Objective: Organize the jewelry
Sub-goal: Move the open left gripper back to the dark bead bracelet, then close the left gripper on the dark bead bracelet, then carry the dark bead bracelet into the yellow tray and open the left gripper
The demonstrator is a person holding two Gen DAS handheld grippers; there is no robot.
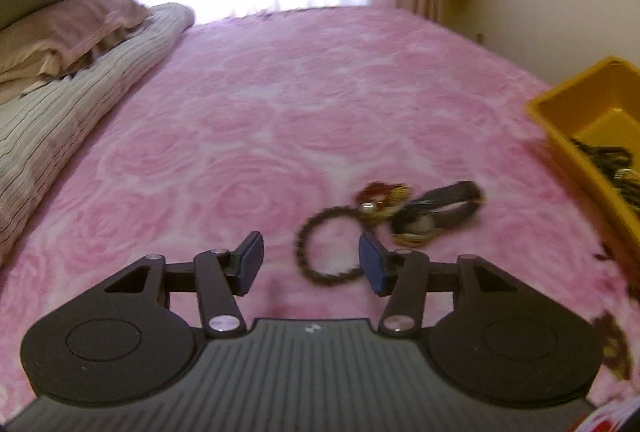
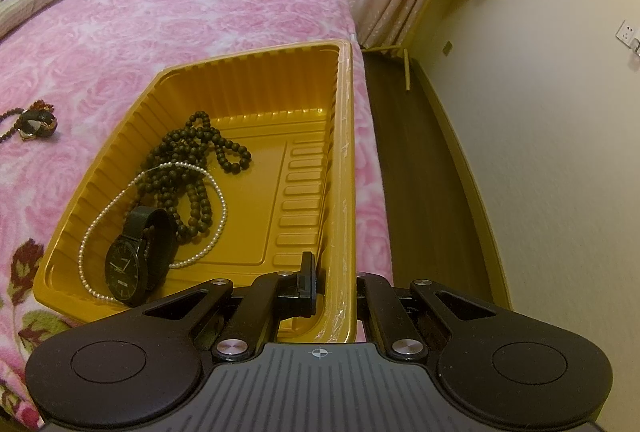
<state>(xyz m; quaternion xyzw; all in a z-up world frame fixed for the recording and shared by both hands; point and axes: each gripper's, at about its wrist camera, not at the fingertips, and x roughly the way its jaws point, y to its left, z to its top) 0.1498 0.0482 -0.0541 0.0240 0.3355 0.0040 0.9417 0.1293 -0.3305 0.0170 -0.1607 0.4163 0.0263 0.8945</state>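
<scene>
A small pile of jewelry lies on the pink bed: a dark bead bracelet [image 1: 320, 248], a red and gold piece [image 1: 380, 194] and a brown-strap watch [image 1: 436, 212]. My left gripper [image 1: 311, 264] is open and empty, its pads either side of the bead bracelet, just short of it. The pile also shows in the right wrist view [image 2: 34, 122]. A yellow tray [image 2: 256, 72] holds a dark bead necklace [image 2: 196, 168], a pearl necklace [image 2: 120, 200] and a black watch [image 2: 132, 260]. My right gripper [image 2: 334, 280] is shut on the tray's right wall.
Pillows [image 1: 60, 24] and a folded striped quilt [image 1: 80, 112] lie at the left of the bed. The tray shows at the right edge in the left wrist view [image 1: 580, 120]. The bed's right edge drops to a dark floor [image 2: 424, 168] beside a wall.
</scene>
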